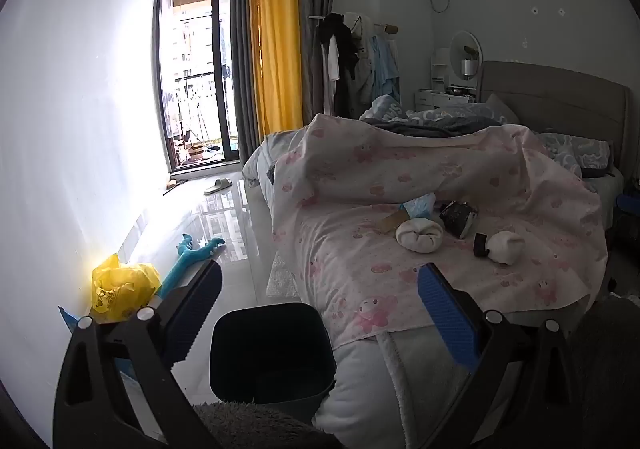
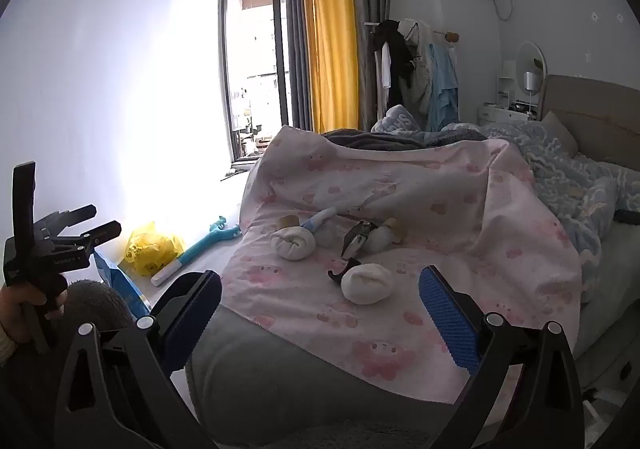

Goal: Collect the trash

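Bedroom, white wall on the left, balcony door with a yellow curtain [image 1: 276,37] at the back; bed under a pink printed sheet [image 2: 400,185] fills the right side. Left gripper [image 1: 318,301]: blue-padded fingers [image 1: 448,317] spread wide, nothing between them, hovering above a dark bin [image 1: 272,353] that stands on the floor against the bed's corner. Right gripper [image 2: 320,305]: jaws equally wide, empty, aimed at the foot of the bed. Just beyond its fingers lies a white crumpled wad [image 2: 366,283] with a small black scrap [image 2: 340,273] touching its left side. Farther up the sheet: a second white wad [image 2: 292,243], a tan roll [image 2: 289,221], a light blue wrapper [image 2: 320,219], a crushed dark cup [image 2: 358,241] and another pale wad [image 2: 384,235], all clustered near each other. On the floor by the wall: yellow plastic bag [image 1: 120,285], teal plush toy [image 1: 192,257], a slipper [image 1: 218,185] near the door. Left gripper's body also shows at the left edge of the right wrist view, held in a hand [image 2: 18,309]
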The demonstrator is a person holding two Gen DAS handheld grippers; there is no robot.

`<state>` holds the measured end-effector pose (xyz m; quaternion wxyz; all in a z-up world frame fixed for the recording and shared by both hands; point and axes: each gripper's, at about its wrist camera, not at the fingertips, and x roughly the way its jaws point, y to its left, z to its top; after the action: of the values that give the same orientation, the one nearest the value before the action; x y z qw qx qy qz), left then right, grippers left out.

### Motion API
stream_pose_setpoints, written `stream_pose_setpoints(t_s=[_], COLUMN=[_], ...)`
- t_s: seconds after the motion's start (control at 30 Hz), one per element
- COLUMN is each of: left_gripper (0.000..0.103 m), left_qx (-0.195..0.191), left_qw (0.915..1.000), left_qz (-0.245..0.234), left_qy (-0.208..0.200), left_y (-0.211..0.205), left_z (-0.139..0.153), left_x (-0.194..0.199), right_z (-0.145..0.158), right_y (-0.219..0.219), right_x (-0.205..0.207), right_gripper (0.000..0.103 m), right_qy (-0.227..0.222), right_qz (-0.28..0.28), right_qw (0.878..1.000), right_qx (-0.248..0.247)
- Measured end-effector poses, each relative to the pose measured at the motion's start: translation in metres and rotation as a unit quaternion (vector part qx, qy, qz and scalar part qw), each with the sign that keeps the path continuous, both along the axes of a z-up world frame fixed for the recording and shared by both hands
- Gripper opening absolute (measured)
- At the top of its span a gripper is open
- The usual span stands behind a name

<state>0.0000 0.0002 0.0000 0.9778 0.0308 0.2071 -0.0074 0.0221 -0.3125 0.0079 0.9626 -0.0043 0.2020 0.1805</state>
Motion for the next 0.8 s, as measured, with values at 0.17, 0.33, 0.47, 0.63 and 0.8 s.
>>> stream_pose_setpoints(t_s=[0.17, 0.33, 0.47, 0.63, 0.8], left_gripper=[0.1, 0.1, 0.1, 0.1, 0.1], left_qx=[0.0, -0.001, 0.0, -0.002, -0.002], left_qw=[1.0, 1.0, 1.0, 1.0, 1.0], left_qz=[0.0, 0.0, 0.0, 0.0, 0.0], left_qy=[0.0, 0.0, 0.0, 0.001, 0.001], left_y=[0.0, -0.0001, -0.0017, 0.0002, 0.0002], left_z=[0.0003, 0.0001, 0.0002, 0.0, 0.0], left_x=[-0.0002, -0.0001, -0.0008, 0.0001, 0.0001], right_z=[-0.0003, -0.0003, -0.0002, -0.0001, -0.0001], right_y=[-0.001, -0.0016, -0.0014, -0.0015, -0.0014], right_x=[0.001, 0.0017, 0.0018, 0.0016, 0.0017], right_gripper=[0.1, 0.1, 0.1, 0.1, 0.1], right_qy=[0.0, 0.0, 0.0, 0.0, 0.0], right_qz=[0.0, 0.0, 0.0, 0.0, 0.0], right_qw=[1.0, 1.0, 1.0, 1.0, 1.0], right_qx=[0.004, 0.007, 0.008, 0.009, 0.009])
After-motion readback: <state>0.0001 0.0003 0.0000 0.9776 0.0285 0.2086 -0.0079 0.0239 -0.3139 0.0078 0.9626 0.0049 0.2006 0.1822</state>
